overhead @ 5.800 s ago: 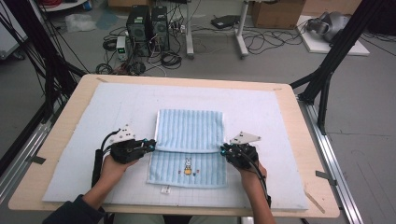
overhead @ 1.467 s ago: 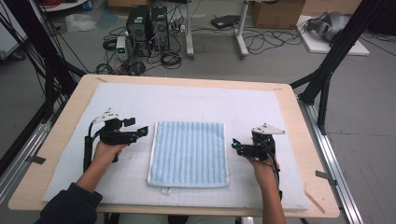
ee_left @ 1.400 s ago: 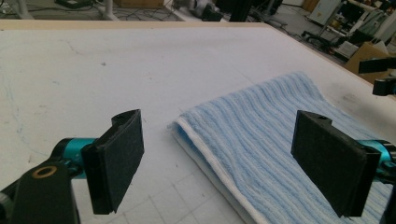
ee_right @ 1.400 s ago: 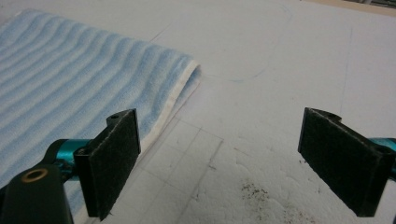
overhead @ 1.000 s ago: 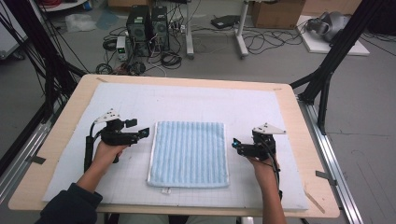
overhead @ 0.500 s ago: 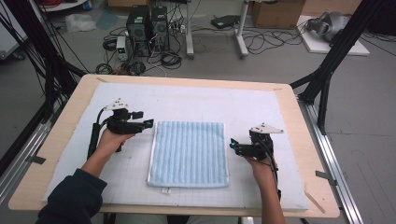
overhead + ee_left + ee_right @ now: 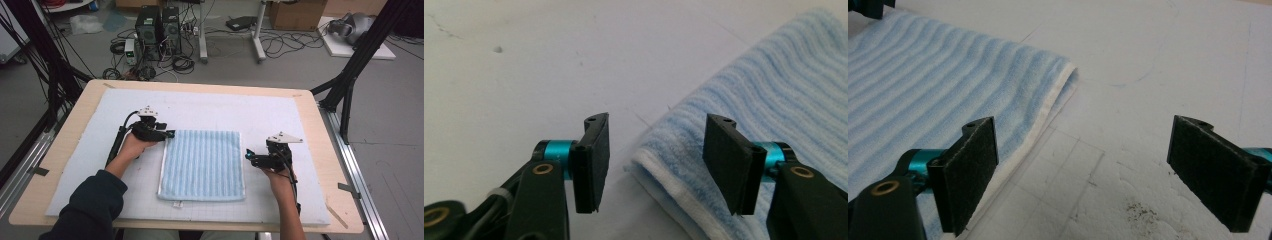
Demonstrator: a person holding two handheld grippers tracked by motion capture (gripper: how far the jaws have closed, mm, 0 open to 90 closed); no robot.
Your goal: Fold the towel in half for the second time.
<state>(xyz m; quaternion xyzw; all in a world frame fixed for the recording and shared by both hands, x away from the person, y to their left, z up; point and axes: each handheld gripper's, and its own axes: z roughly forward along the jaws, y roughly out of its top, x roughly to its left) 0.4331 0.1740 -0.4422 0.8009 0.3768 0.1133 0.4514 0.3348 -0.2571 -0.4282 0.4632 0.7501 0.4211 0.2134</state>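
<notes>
While folded flat mid-mat (image 7: 90, 150), towel (image 7: 202, 164) well clear of every surface (image 7: 60, 145) edge, with bare mat open on all sides and widest at the far end. Left gripper (image 7: 169, 134) at the towel's far-left corner, jaws apart, corner lying low between them in the left gripper view (image 7: 651, 165), not pinched. Right gripper (image 7: 248, 157) just beside the towel's right edge, jaws spread wide, one over the white hem (image 7: 1048, 107), nothing held. Against half a second back: left gripper now closer in to the corner, right gripper and towel as before.
</notes>
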